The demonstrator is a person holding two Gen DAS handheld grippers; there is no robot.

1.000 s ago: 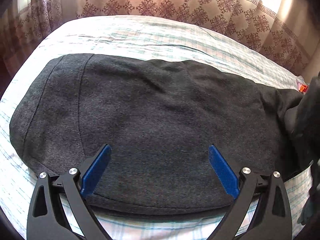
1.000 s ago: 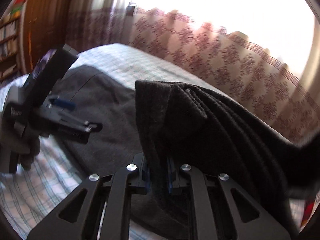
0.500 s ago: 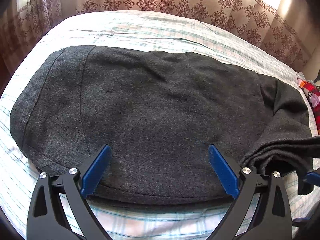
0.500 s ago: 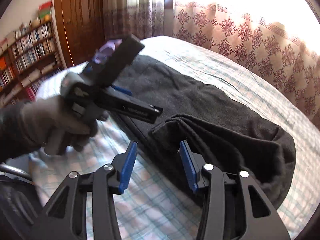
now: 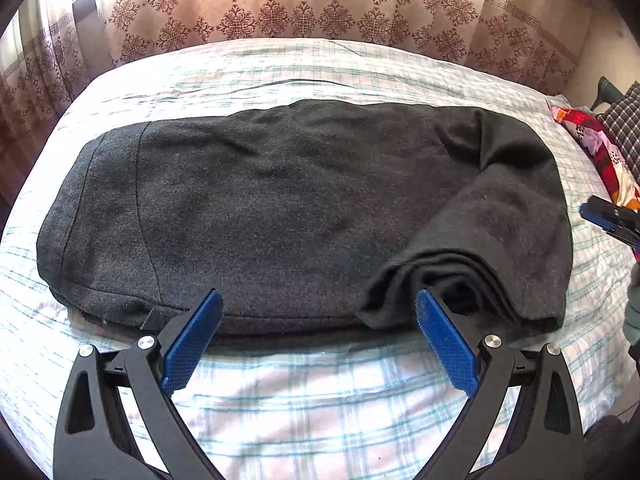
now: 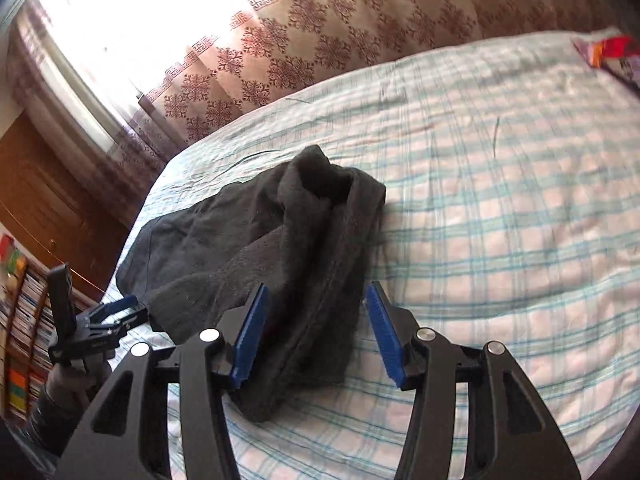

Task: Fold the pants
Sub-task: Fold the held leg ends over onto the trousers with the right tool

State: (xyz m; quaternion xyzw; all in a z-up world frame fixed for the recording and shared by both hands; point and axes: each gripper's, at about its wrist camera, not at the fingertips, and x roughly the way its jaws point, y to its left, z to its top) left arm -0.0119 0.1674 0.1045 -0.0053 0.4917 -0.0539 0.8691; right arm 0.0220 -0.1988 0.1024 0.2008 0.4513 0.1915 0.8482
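Location: a home bedroom. Indicators are a bed [image 5: 320,392] with checked sheet, patterned curtains [image 5: 280,4], a wooden door [image 6: 44,200] and a bookshelf [image 6: 20,320].

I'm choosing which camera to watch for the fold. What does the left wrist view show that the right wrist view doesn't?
Only the left wrist view shows the dark grey wool pants' whole flat length, including the stitched panel at the far left end. Only the right wrist view shows the wooden door, the bookshelf and the gloved hand holding the left gripper. Both show the bunched folded-over end, the plaid bedsheet, the patterned curtain and the open right gripper, whose jaws have just been opening.
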